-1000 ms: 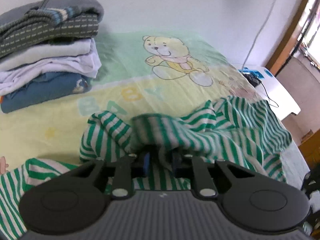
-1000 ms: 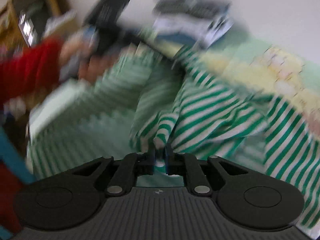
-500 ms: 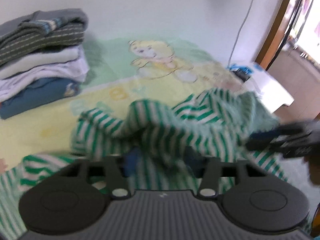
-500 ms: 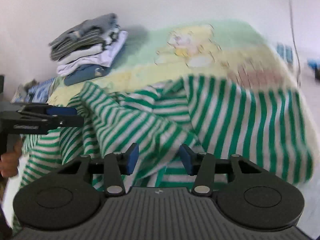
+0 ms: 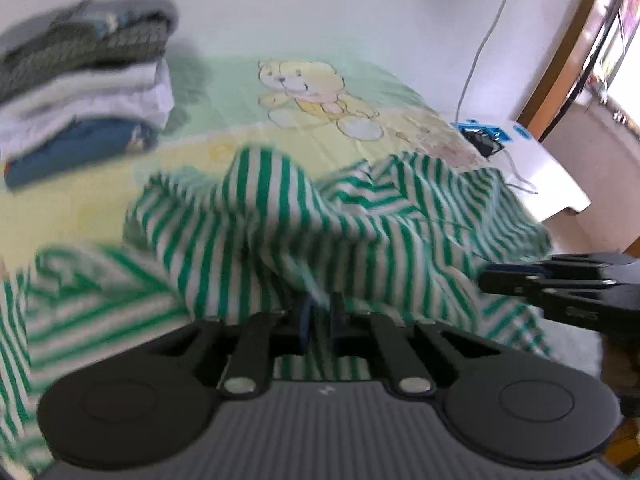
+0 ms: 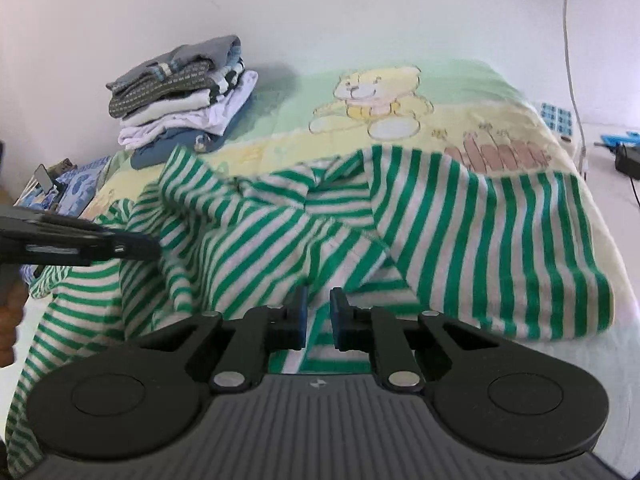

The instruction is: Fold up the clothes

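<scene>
Left gripper (image 5: 319,312) jaws pinched tight on the green-striped shirt (image 5: 320,216). Right gripper (image 6: 319,312) jaws closing, narrow, with striped fabric between them. The shirt lies rumpled across the teddy-bear bedspread (image 6: 400,92), and beyond it a stack of folded clothes (image 6: 184,92) sits against the wall.

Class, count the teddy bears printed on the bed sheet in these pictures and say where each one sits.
1. A single yellow teddy bear is printed on the green far part of the bed sheet, right of the folded clothes stack. The striped garment may hide others.
</scene>
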Tool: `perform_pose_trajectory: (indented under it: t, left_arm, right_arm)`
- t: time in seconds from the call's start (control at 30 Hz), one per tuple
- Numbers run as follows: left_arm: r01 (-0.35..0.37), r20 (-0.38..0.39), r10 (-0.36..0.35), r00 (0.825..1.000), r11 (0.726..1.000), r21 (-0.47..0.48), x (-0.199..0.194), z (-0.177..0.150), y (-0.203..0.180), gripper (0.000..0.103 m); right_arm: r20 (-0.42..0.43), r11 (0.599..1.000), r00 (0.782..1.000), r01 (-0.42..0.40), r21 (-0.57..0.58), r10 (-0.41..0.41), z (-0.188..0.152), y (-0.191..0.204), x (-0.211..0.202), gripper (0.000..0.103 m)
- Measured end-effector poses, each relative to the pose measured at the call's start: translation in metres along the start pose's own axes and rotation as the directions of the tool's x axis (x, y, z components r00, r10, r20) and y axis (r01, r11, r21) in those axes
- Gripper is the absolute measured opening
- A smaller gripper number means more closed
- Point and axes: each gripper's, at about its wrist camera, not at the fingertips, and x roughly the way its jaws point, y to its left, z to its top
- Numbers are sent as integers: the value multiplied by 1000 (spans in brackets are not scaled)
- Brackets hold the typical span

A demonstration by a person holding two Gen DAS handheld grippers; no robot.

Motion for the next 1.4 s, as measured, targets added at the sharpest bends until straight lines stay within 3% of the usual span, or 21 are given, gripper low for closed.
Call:
perform_pose_trajectory:
  t: [0.03, 0.1, 0.13, 0.27, 0.37, 0.43, 0.5, 0.53, 0.63, 0.73, 0.83, 0.93, 1.07, 1.17, 1.23, 1.27, 1.33, 1.4]
  left_arm:
    - [8, -11, -8, 1000, 1000, -26, -1, -3, 1, 4]
    - [28, -23, -30, 999, 997, -72, 0, -10, 3, 16]
    - [35, -24, -37, 999, 995, -91, 1, -11, 2, 31]
    - [63, -7, -65, 998, 983, -171, 11, -3, -1, 62]
    - [32, 3, -32, 999, 983, -183, 19, 8, -7, 69]
    - [-12, -15, 10, 1000, 985, -171, 29, 11, -10, 65]
    - [-47, -54, 38, 998, 983, -175, 39, 10, -9, 30]
    - [-59, -69, 47, 996, 982, -181, 42, 9, -8, 7]
    - [-85, -40, 79, 996, 979, -185, 31, -1, -9, 0]
    - [-107, 13, 111, 994, 979, -176, 9, -8, -13, 0]
    - [-132, 53, 144, 988, 974, -185, -16, -13, -14, 0]
    - [-182, 92, 202, 975, 965, -189, -42, -20, -13, 0]
    - [-232, 69, 251, 965, 949, -214, -64, -41, -3, 0]
    - [-271, 28, 285, 958, 932, -240, -64, -60, 4, 0]
    - [-286, 10, 298, 954, 923, -256, -63, -68, 7, 0]
    - [-288, 4, 300, 954, 920, -267, -62, -71, 9, 0]
    - [-275, 2, 287, 958, 916, -291, -61, -75, 12, 2]
    - [-253, -1, 265, 964, 919, -303, -56, -76, 15, 25]
  right_arm:
    - [-7, 1000, 1000, -7, 8, 7, -2, -1, -1, 14]
    - [-20, 1000, 1000, -21, 23, 21, -6, -1, -2, 15]
    - [-27, 999, 999, -28, 30, 28, -7, -1, -2, 15]
    - [-45, 997, 998, -51, 58, 53, -7, 1, 1, 15]
    - [-42, 998, 998, -51, 39, 53, -9, 4, -1, 18]
    - [-41, 997, 997, -58, 42, 60, -10, 4, -3, 19]
    - [-37, 997, 997, -60, 51, 62, -11, 2, -5, 19]
    - [-33, 997, 998, -57, 50, 58, -12, 2, -6, 18]
    - [-32, 999, 999, -43, 15, 44, -16, 6, -10, 11]
    - [-35, 998, 997, -64, 27, 65, -17, 4, -10, 12]
    - [-31, 990, 996, -74, 124, 79, -15, -7, -5, 16]
    - [-24, 983, 996, -76, 169, 81, -10, -10, 1, 22]
    - [-14, 989, 994, -102, 106, 104, -7, 3, 4, 30]
    - [-45, 985, 988, -139, 102, 145, -8, 8, 15, 31]
    - [-69, 982, 985, -153, 108, 160, -9, 10, 21, 25]
    - [-81, 981, 982, -159, 111, 169, -9, 11, 24, 7]
    - [-83, 977, 976, -193, 92, 200, -9, 15, 20, 2]
    - [-56, 970, 968, -242, 35, 244, -8, 21, 5, 2]
